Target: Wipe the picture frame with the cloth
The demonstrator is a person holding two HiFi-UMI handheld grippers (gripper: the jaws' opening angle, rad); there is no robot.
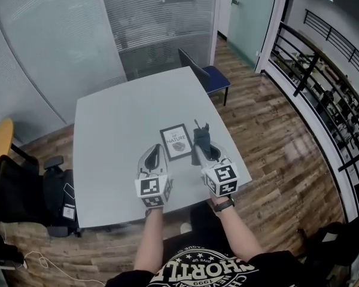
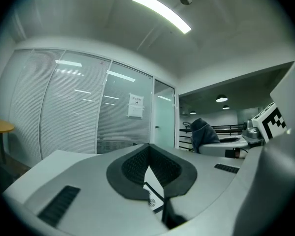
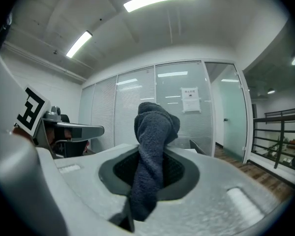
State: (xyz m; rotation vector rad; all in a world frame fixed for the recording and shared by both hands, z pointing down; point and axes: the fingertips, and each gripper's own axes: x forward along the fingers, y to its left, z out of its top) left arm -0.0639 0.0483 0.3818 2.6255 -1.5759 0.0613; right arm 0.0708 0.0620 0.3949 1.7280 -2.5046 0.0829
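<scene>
The head view alone lays out the whole scene. One picture frame (image 1: 176, 141) lies flat on the one table (image 1: 113, 124), toward its near edge, just ahead of the two grippers and between them. The left gripper (image 1: 155, 153) hovers at the frame's near left corner. The right gripper (image 1: 201, 150) sits just beside its right edge, with the single dark cloth (image 1: 201, 134) standing up from it. One blue chair (image 1: 212, 76) is at the table's far side and one black chair (image 1: 24, 190) is to the left.

The left gripper view shows what the head view cannot: the jaws of the left gripper (image 2: 148, 149) meet at their tips with nothing between them. A corner of the picture frame (image 2: 155, 196) peeks through the gap below, and the cloth (image 2: 203, 133) appears off to the right.

In the right gripper view the right gripper (image 3: 150, 157) is clamped on the cloth (image 3: 153, 132), which bulges up above the jaws. The frame is out of sight there. A paper notice (image 3: 190, 99) hangs on the glass wall behind.
</scene>
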